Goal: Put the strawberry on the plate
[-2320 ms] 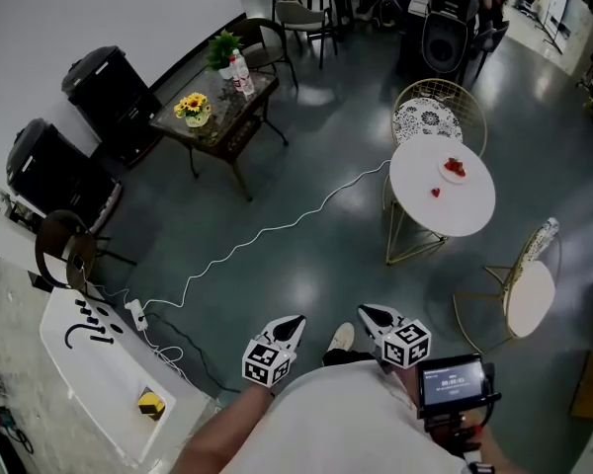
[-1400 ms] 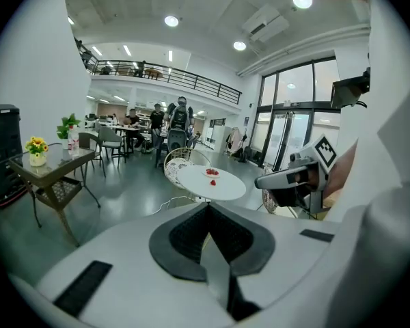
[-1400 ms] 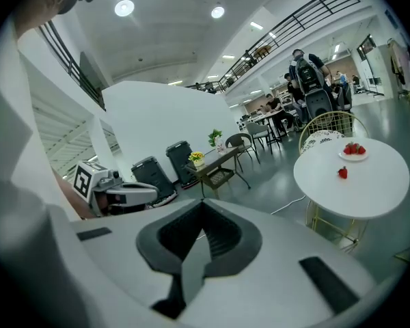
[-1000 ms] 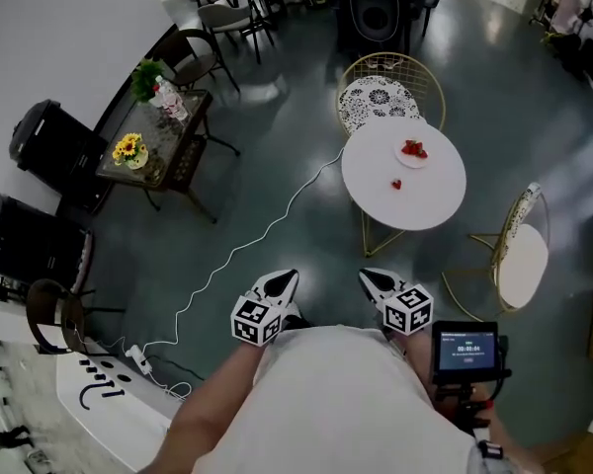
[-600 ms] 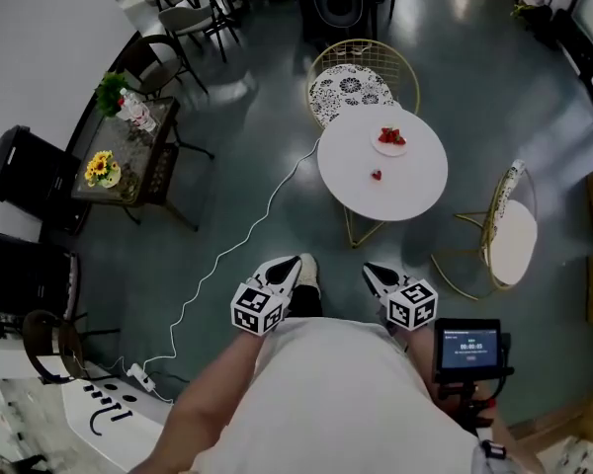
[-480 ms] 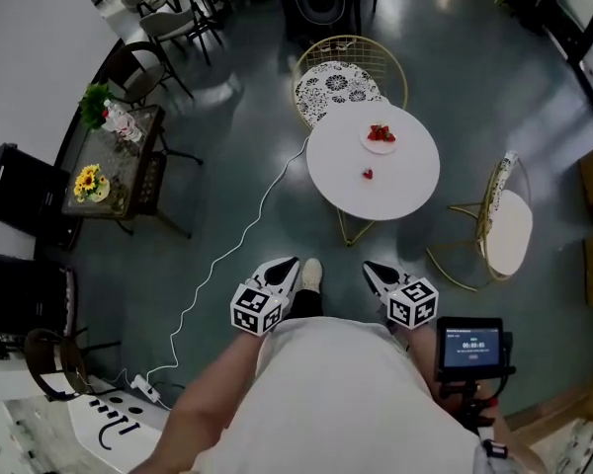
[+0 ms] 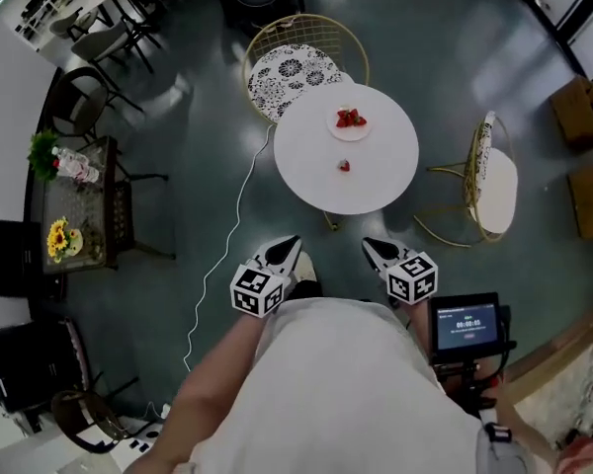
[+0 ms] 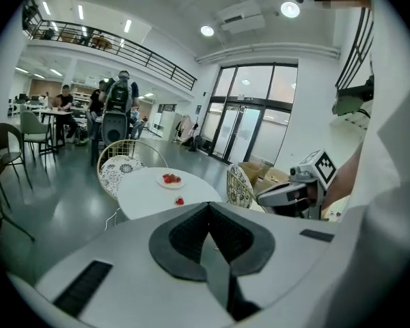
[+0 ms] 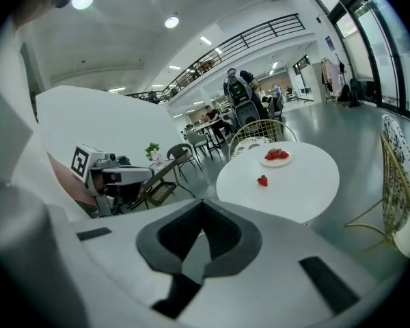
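White round surface point(image 7: 306, 156) ahead of me carries a lone strawberry point(image 7: 344, 166), lying near the plate point(image 7: 352, 135) but apart from it. I see my left tongs point(image 7: 296, 239) and right tongs point(image 7: 366, 242) both pressed together, empty, well short of the surface.

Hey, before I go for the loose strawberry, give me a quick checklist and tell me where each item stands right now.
1. Loose strawberry in sight on the table, apart from the plate: ok.
2. Free spot on the plate: cannot tell; it already holds other strawberries.
3. Left gripper empty: ok. Jaws ready to grasp: not ok, they are shut.
4. Right gripper empty: ok. Jaws ready to grasp: not ok, they are shut.
5. Strawberry within reach: not ok; both grippers are close to the body, short of the table.
6. Walking path: probably ok; the white cable lies on the floor to the left.
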{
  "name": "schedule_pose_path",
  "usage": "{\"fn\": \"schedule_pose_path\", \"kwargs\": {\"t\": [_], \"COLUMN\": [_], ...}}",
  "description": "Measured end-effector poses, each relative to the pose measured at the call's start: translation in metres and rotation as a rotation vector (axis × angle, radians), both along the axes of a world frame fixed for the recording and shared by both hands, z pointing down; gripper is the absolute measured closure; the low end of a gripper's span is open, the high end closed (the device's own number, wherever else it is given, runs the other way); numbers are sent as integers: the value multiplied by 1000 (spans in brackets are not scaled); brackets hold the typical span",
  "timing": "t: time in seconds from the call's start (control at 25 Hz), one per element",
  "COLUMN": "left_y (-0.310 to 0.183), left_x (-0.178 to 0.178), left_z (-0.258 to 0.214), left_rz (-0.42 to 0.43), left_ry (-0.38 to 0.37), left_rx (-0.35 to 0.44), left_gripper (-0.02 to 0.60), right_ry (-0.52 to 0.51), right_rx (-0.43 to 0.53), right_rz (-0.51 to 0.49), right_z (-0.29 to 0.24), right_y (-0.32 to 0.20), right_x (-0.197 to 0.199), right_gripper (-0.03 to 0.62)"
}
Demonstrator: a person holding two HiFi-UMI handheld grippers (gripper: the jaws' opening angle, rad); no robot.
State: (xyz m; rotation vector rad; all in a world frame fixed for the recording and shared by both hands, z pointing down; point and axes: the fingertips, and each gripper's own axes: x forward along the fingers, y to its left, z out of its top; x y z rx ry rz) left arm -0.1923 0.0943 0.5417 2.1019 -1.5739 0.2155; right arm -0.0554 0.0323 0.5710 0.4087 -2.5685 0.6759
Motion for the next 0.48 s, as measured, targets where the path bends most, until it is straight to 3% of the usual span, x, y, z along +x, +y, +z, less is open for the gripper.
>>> {"fn": "schedule_pose_path", "kwargs": {"t": [0.32,0.48], "left_y": [-38,-50], "left_x": [-66,-99], "left_z": [6,12], "left_rz": [98,114], "left_ry": [-98,-79], "left_rx": [-32,-33], "left_gripper": [577,577], "right_ry": [-25,-24], "right_rx": [28,51], "right_rz": [72,114], "right_z": [-11,-17], "right_y": [-45,-58], "right_x": [-67,-91], "right_gripper": [589,589]}}
